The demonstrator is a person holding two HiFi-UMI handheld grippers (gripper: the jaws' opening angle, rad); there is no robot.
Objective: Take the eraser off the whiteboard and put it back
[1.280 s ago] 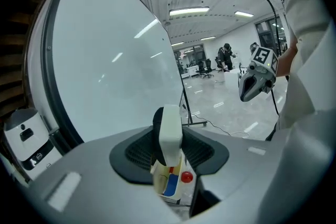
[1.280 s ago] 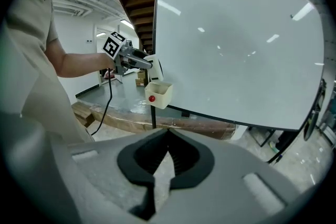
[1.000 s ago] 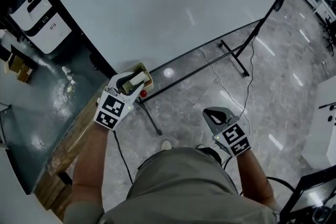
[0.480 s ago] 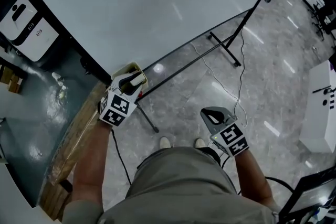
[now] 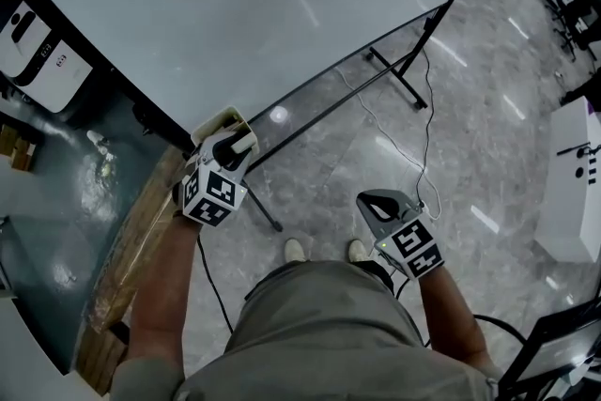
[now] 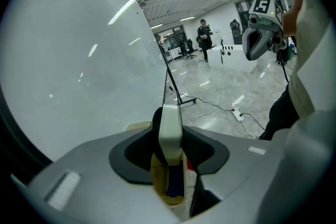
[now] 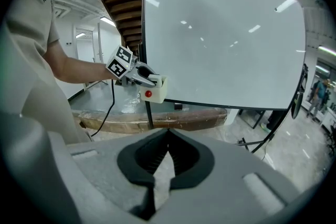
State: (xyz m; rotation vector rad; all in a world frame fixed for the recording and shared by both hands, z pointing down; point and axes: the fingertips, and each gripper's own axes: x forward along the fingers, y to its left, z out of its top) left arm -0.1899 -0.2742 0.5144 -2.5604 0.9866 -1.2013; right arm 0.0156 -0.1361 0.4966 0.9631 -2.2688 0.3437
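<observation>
Left gripper pinches the eraser at the whiteboard's lower left corner; right gripper idle.

The left gripper (image 5: 235, 144) has its jaws clamped across the cream eraser (image 7: 156, 89), which has a red dot on one side. It holds the eraser at the lower left corner of the whiteboard (image 5: 282, 5); whether it touches the board I cannot tell. The right gripper (image 5: 379, 206) hangs nearer, low on the right, jaws pressed together on nothing. Left of the board lies a wooden beam (image 5: 131, 239); the grey floor (image 5: 470, 136) spreads to the right. The likely slip: this close to the corner, the eraser may land half off the board's edge or on its frame. Letting go before its back sits flat would probably drop it to the floor.
</observation>
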